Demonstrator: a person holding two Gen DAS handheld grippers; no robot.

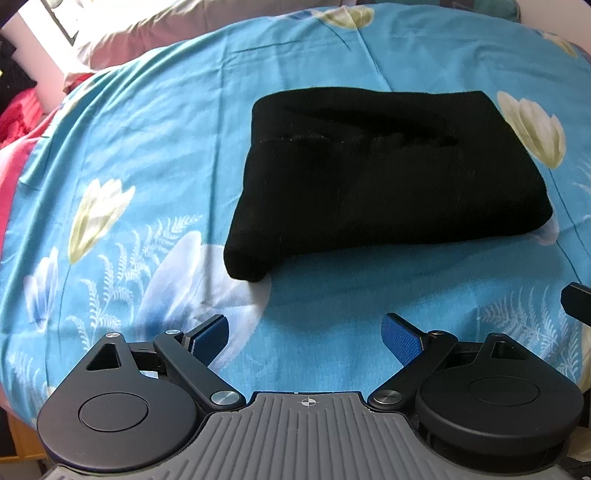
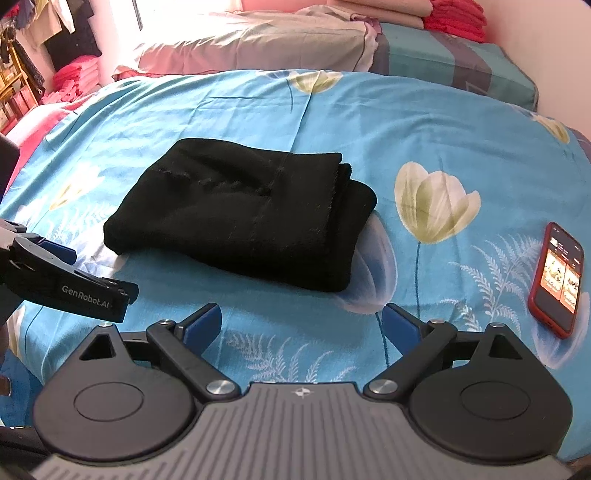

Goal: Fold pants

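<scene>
The black pants (image 1: 388,177) lie folded into a compact stack on the blue flowered bedsheet (image 1: 147,184). They also show in the right wrist view (image 2: 243,221), with layered edges on their right side. My left gripper (image 1: 304,328) is open and empty, a little short of the stack's near edge. My right gripper (image 2: 301,323) is open and empty, also short of the stack. The left gripper's body (image 2: 70,284) shows at the left of the right wrist view. Part of the right gripper (image 1: 576,299) shows at the left wrist view's right edge.
A phone in a red case (image 2: 557,277) lies on the sheet to the right, screen lit. Pillows (image 2: 258,48) and folded red cloth (image 2: 458,18) sit at the bed's far end. Pink bedding (image 1: 11,166) lies at the left edge.
</scene>
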